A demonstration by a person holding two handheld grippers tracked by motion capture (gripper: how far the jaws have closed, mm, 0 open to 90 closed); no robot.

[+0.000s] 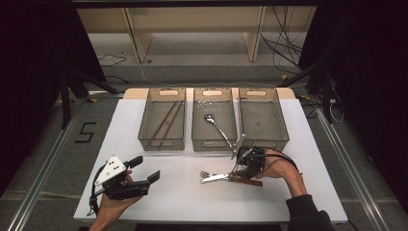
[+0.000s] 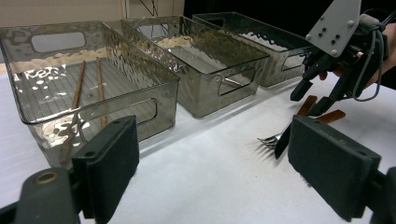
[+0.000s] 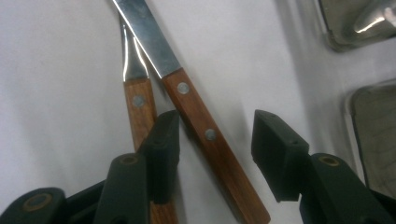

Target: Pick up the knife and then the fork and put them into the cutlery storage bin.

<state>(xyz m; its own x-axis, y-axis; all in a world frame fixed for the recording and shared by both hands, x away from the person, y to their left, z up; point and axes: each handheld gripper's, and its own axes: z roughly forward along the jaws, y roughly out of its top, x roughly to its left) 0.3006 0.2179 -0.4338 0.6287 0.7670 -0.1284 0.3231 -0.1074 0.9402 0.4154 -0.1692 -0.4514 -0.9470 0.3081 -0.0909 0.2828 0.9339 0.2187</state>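
Your right gripper [image 1: 239, 166] stands over the wooden handles of the knife [image 3: 205, 135] and fork [image 3: 139, 109], which lie side by side on the bench [image 1: 173, 192] at about 5 o'clock from the middle bin [image 1: 214, 137]. Its jaws are half open, the knife handle between them, with the pads not pressing it. Your left gripper [image 1: 144, 169] rests at 8 o'clock, jaws wide and empty.
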